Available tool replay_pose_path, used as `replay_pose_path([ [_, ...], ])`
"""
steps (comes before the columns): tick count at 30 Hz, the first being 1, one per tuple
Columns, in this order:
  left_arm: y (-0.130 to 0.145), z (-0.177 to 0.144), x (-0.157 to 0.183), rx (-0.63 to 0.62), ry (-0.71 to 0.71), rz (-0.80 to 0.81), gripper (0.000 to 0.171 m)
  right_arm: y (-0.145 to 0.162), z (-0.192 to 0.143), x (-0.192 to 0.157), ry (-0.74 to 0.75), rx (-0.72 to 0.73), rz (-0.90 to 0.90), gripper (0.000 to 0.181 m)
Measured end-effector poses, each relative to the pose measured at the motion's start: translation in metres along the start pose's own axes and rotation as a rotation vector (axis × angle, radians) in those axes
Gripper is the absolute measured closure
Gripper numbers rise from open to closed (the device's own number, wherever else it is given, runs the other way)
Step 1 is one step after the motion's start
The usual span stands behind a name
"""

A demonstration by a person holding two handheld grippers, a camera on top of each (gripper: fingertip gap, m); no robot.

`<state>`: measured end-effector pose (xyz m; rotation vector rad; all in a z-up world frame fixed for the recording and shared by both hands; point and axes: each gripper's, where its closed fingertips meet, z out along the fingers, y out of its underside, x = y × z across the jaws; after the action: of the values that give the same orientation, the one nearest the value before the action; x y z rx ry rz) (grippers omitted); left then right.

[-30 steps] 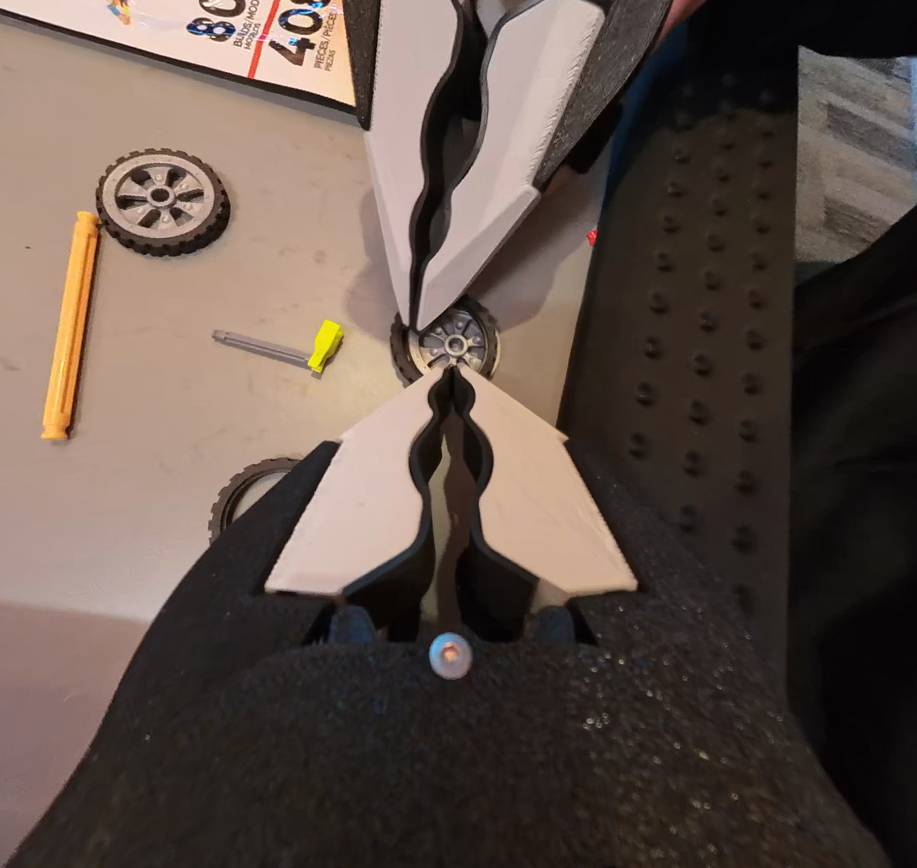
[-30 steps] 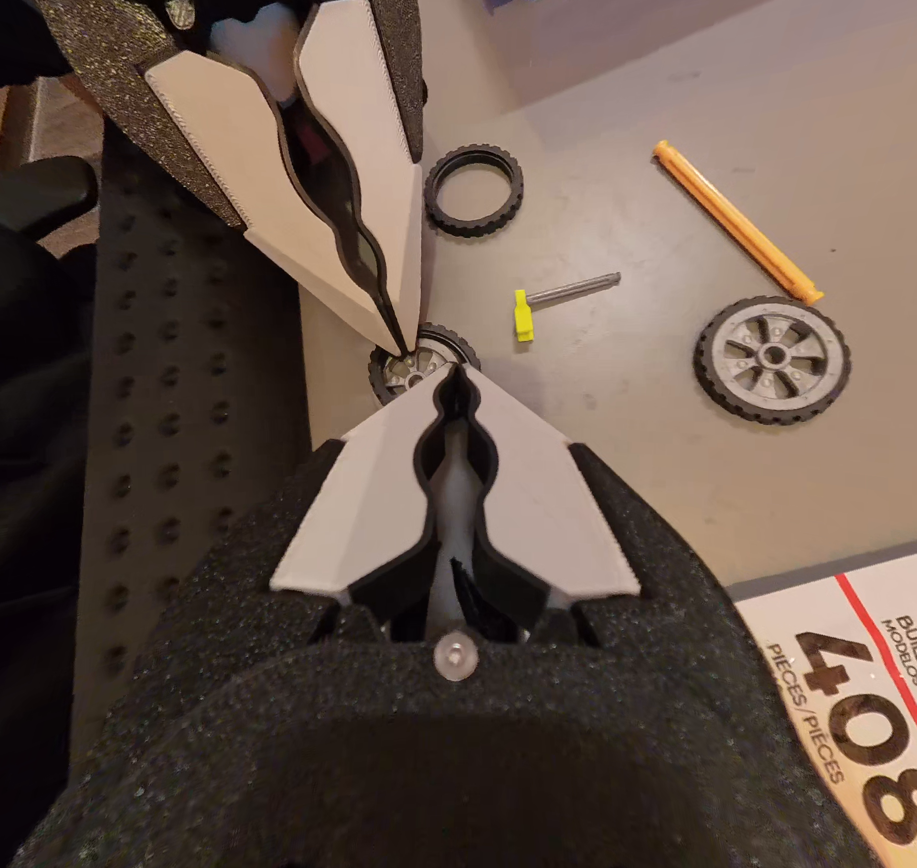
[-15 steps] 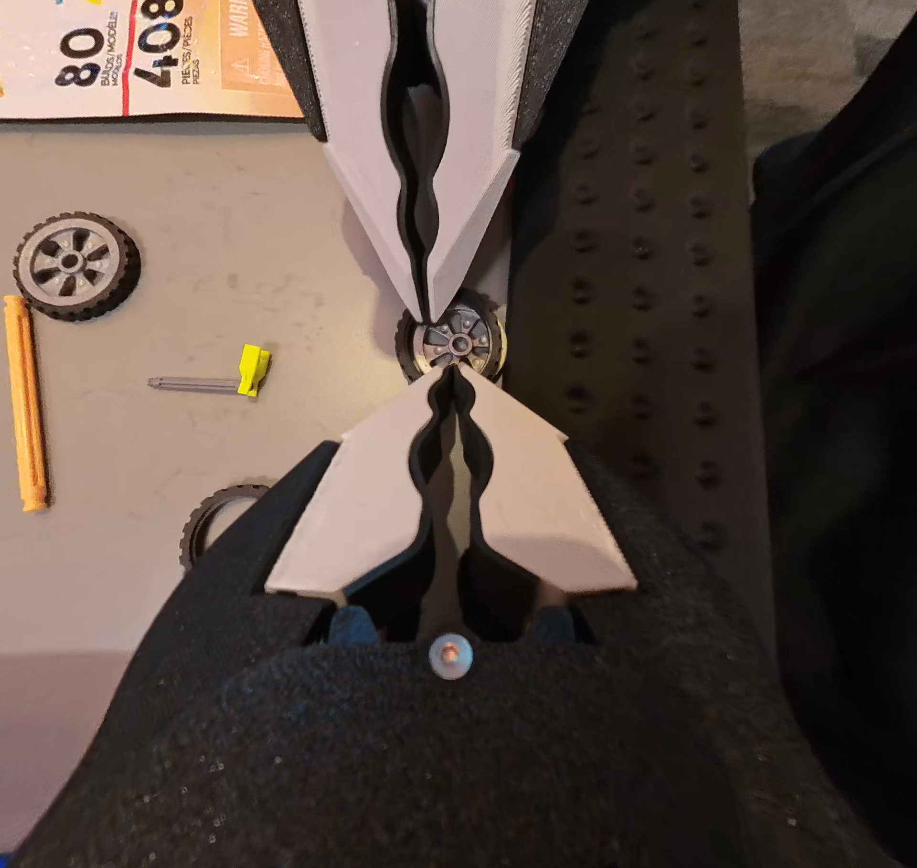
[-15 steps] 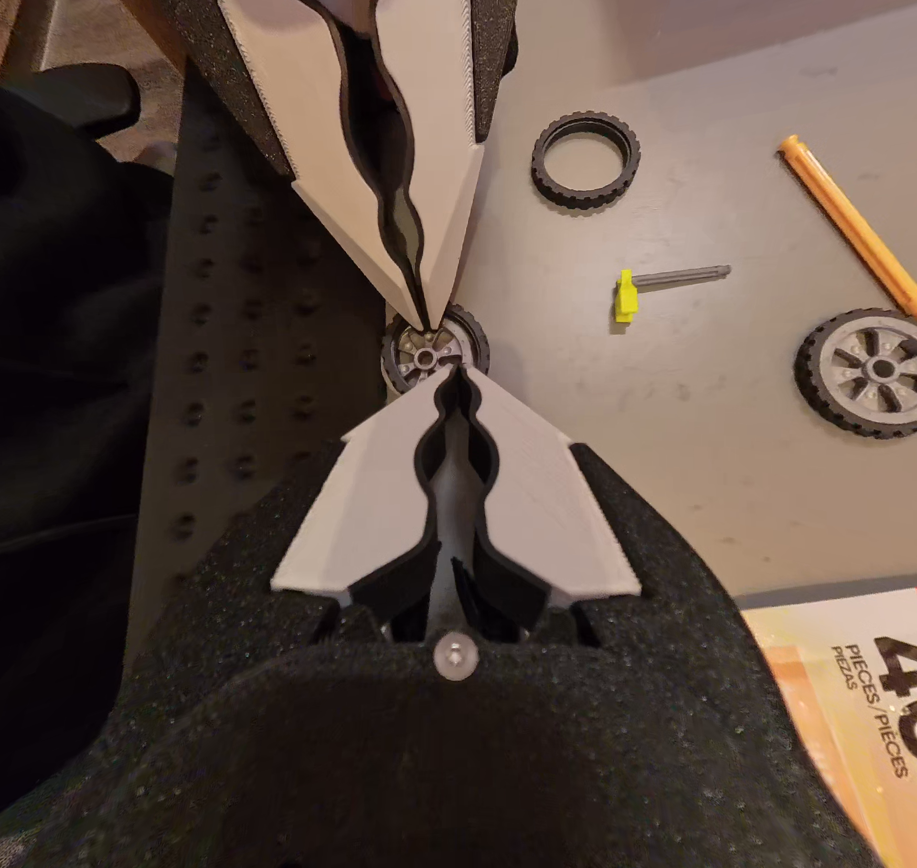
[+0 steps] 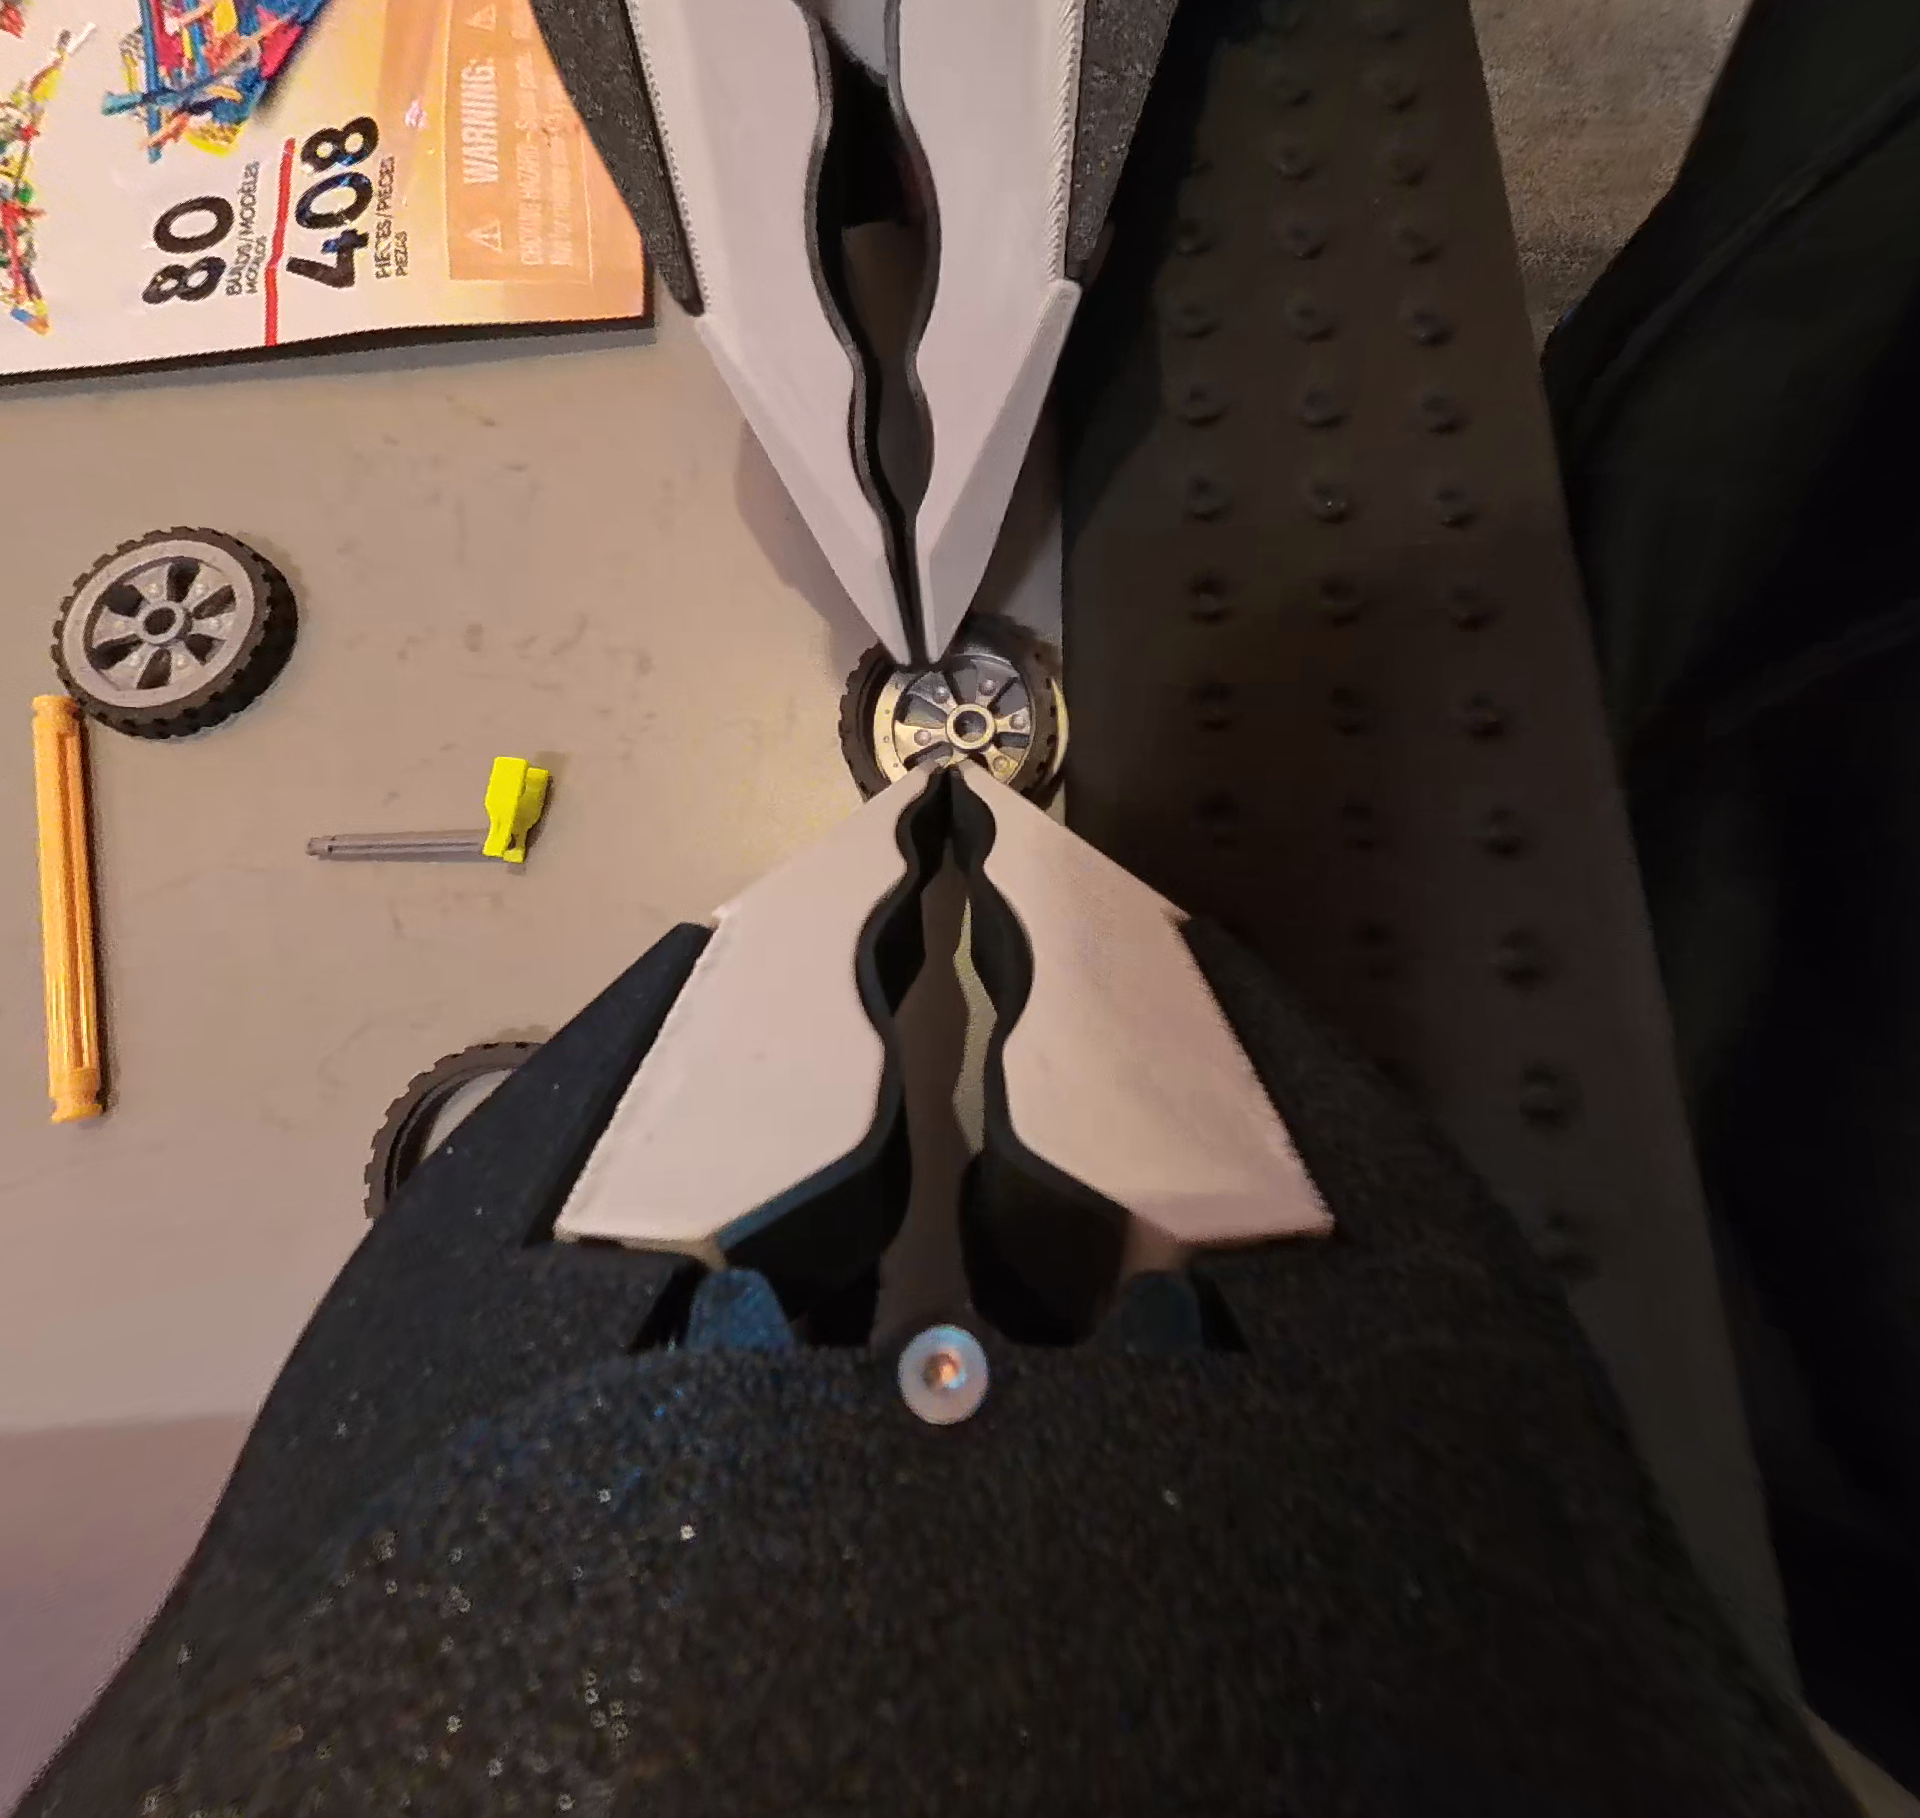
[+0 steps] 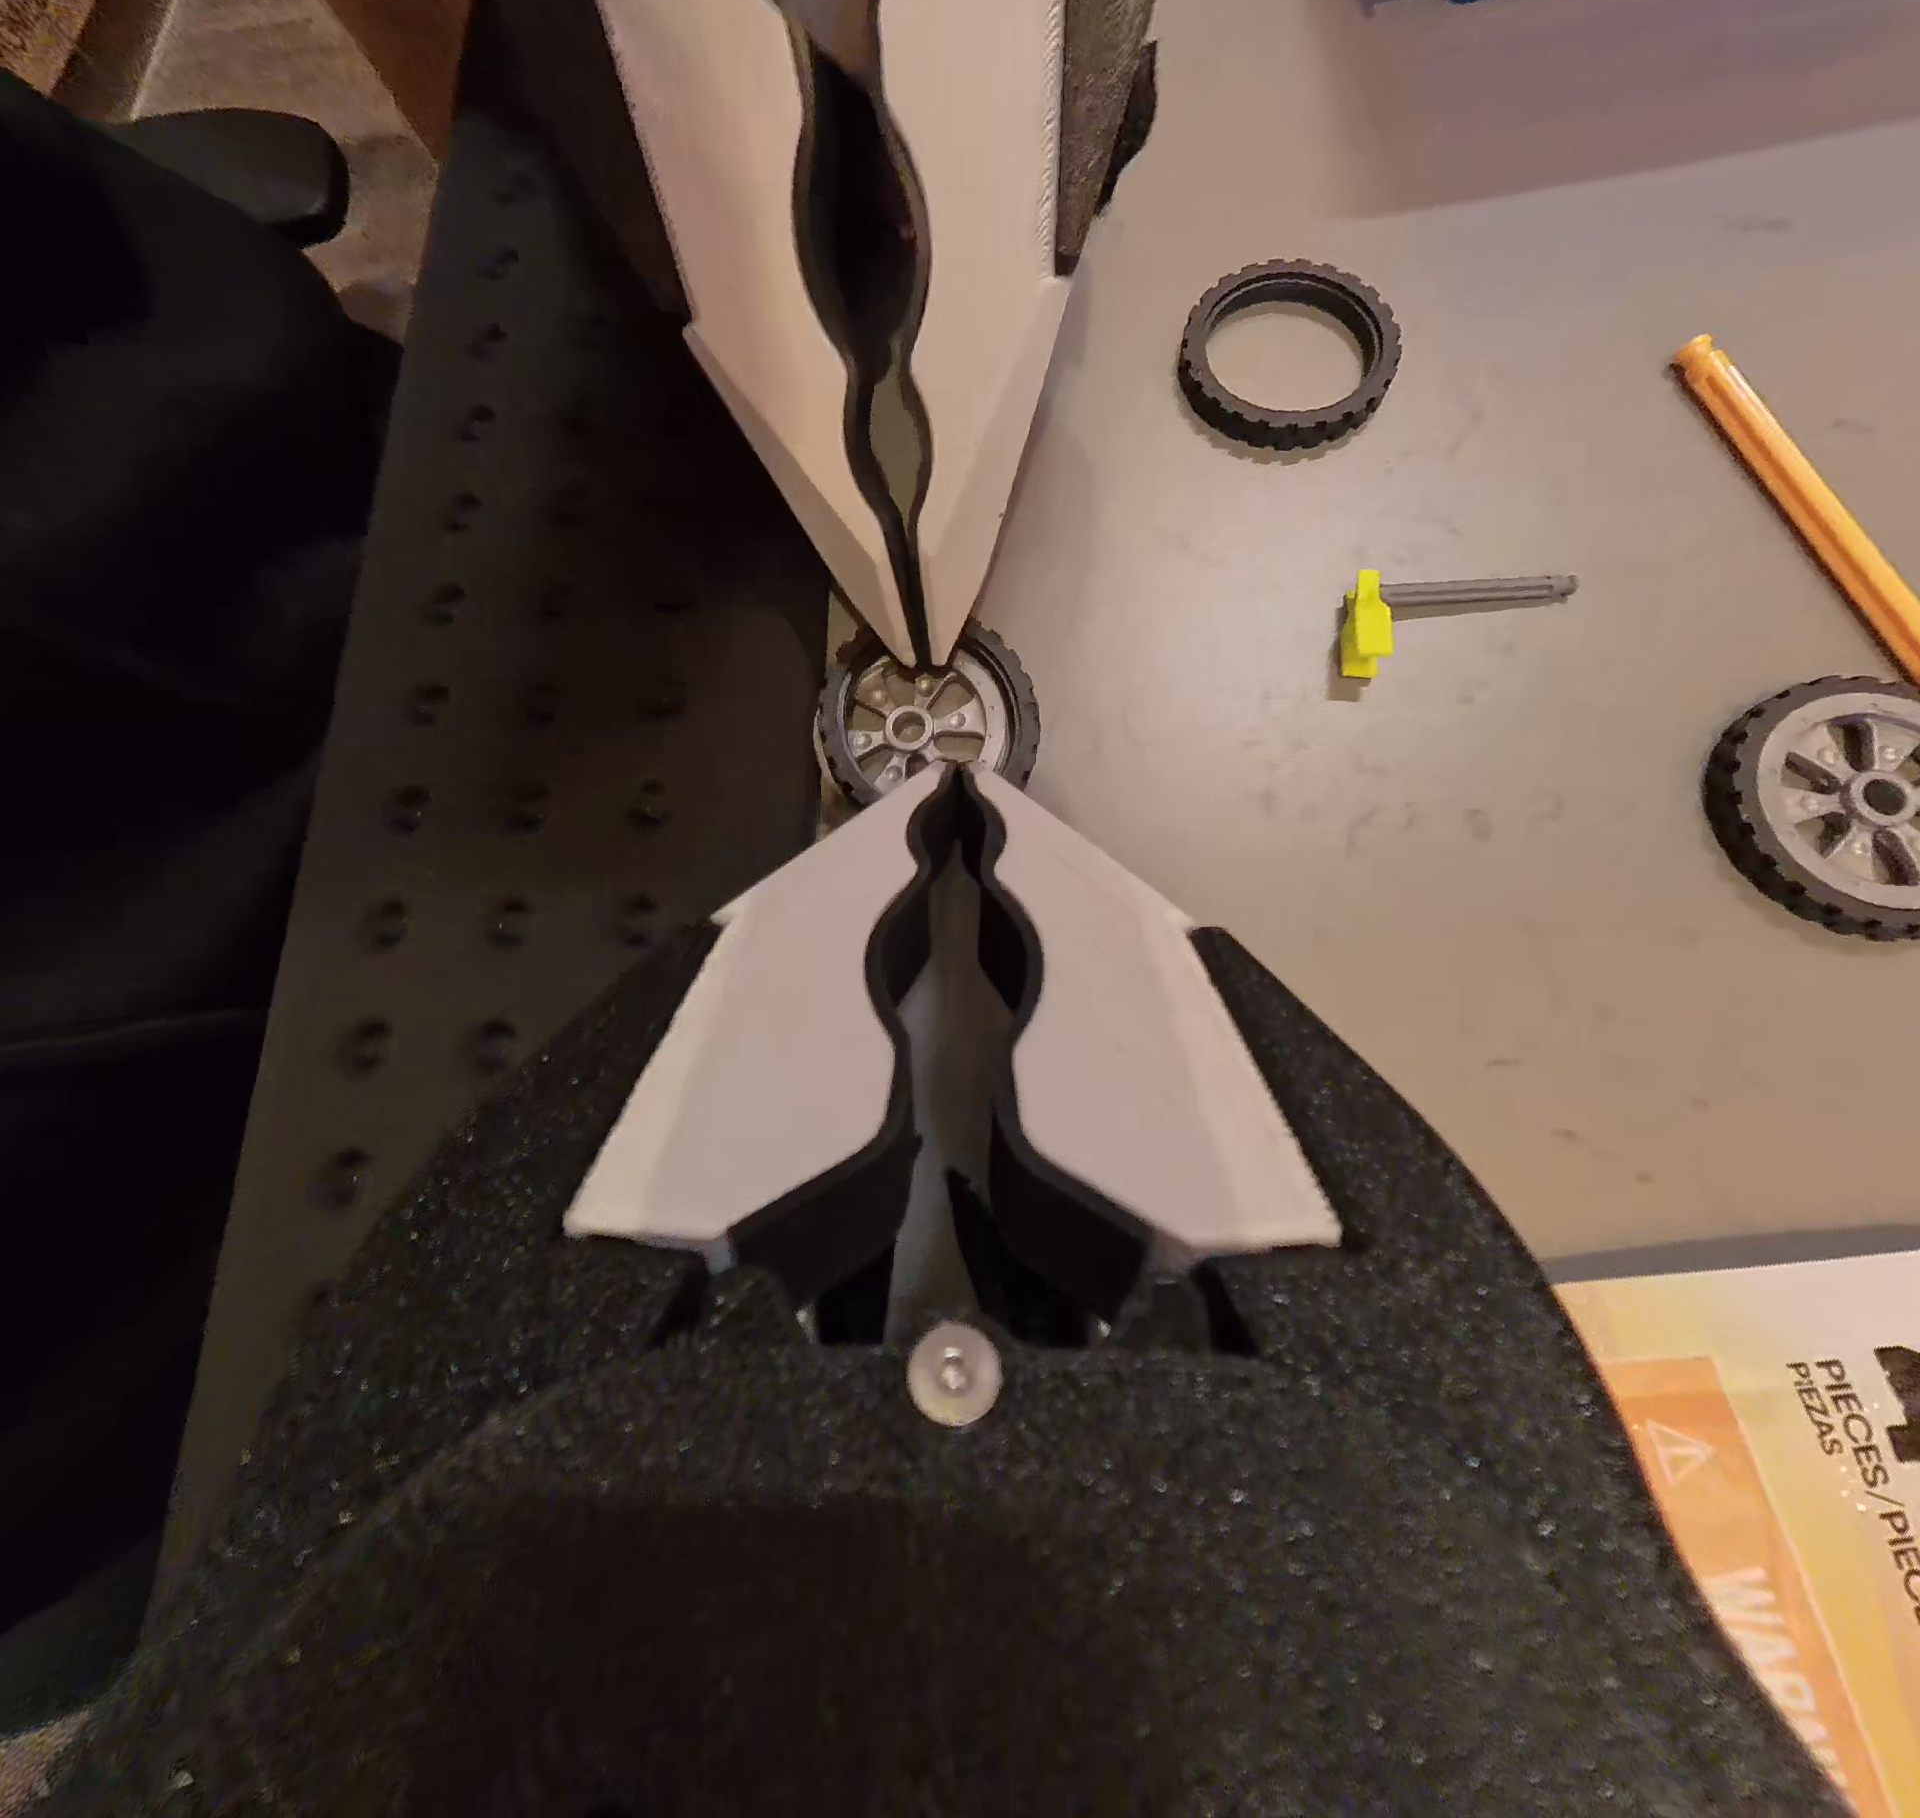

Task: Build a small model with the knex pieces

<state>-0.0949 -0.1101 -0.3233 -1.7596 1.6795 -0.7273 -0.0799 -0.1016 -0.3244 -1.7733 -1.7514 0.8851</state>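
A small grey spoked wheel with a black tyre lies at the edge of the grey table. My left gripper is shut, and its tips touch the wheel's near edge. My right gripper is shut too and comes in from the opposite side, tips on the wheel's far edge. In the right wrist view the same wheel sits between my right gripper and my left gripper. I cannot tell whether either pair of tips pinches the tyre.
A second wheel, an orange rod, a grey axle with a yellow connector and a loose black tyre ring lie on the table. A printed box lies beyond. A black studded strip borders the table edge. Left and right tips are no more than a few centimetres apart. Left tips and right tips are each some 15 cm from the orange rod. Look for it in the right wrist view too.
Both grippers have swung round the wheel and now face each other in a straight line. The wheel has stayed between their tips, and both have stayed shut.
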Motion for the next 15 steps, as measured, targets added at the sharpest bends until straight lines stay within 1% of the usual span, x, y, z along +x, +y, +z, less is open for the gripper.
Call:
replay_pose_path([
  [6, 0.000, 0.000, -0.003, -0.009, 0.008, 0.002, 0.171, -0.001, -0.001, -0.001, -0.012, 0.000, -0.030, 0.181],
  [10, -0.001, 0.002, -0.005, -0.033, -0.008, 0.051, 0.171, 0.002, -0.002, -0.002, -0.019, -0.018, -0.055, 0.181],
  [13, -0.001, 0.003, -0.011, -0.054, -0.047, 0.075, 0.171, 0.001, -0.004, 0.001, 0.018, -0.029, -0.087, 0.181],
  [15, -0.001, 0.004, -0.017, -0.068, -0.068, 0.094, 0.171, -0.002, -0.005, 0.000, 0.018, -0.025, -0.105, 0.181],
])
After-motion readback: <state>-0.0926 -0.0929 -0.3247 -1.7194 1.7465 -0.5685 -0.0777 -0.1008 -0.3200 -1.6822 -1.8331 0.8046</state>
